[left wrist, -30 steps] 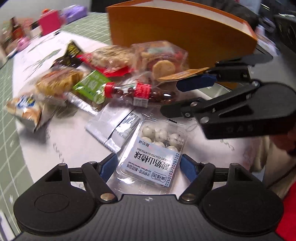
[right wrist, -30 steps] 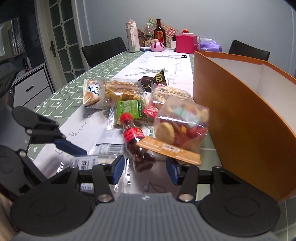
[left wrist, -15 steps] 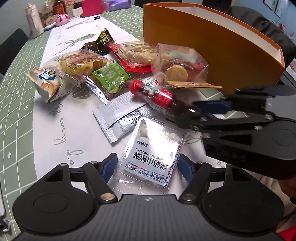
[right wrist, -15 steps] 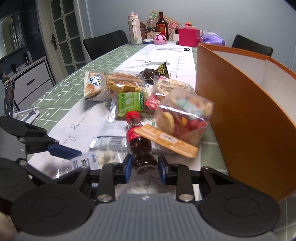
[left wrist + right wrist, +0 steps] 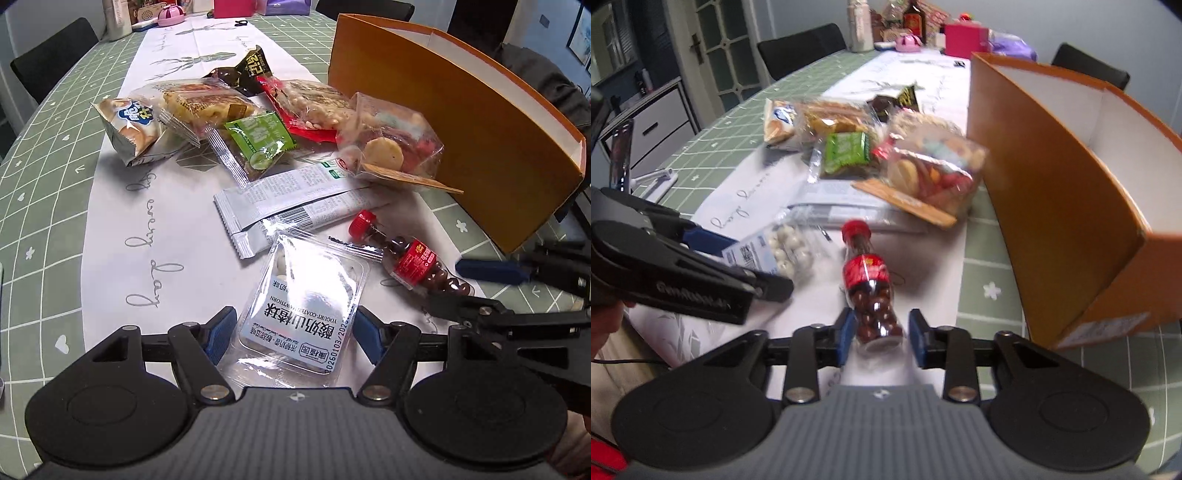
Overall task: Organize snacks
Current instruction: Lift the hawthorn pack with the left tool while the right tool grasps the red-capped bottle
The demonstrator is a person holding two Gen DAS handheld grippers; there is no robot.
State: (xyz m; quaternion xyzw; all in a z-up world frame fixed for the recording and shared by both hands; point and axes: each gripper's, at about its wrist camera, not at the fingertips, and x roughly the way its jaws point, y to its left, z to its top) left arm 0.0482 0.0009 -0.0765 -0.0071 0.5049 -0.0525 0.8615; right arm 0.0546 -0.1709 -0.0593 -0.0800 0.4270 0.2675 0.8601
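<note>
Bottle of chocolate balls: rigid, round, smooth, likely slippery; seated between right gripper pads, contact unclear. Left gripper wide astride light, crushable hawthorn-ball pack.

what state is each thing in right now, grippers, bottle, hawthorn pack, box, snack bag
left gripper: open, fingers either side of the hawthorn pack
right gripper: open, fingers flanking the bottle's base
candy bottle: capped, lying on the table
hawthorn pack: sealed, lying flat, label up
orange box: open at the top, nothing visible inside
clear snack bag: sealed, leaning near the box
</note>
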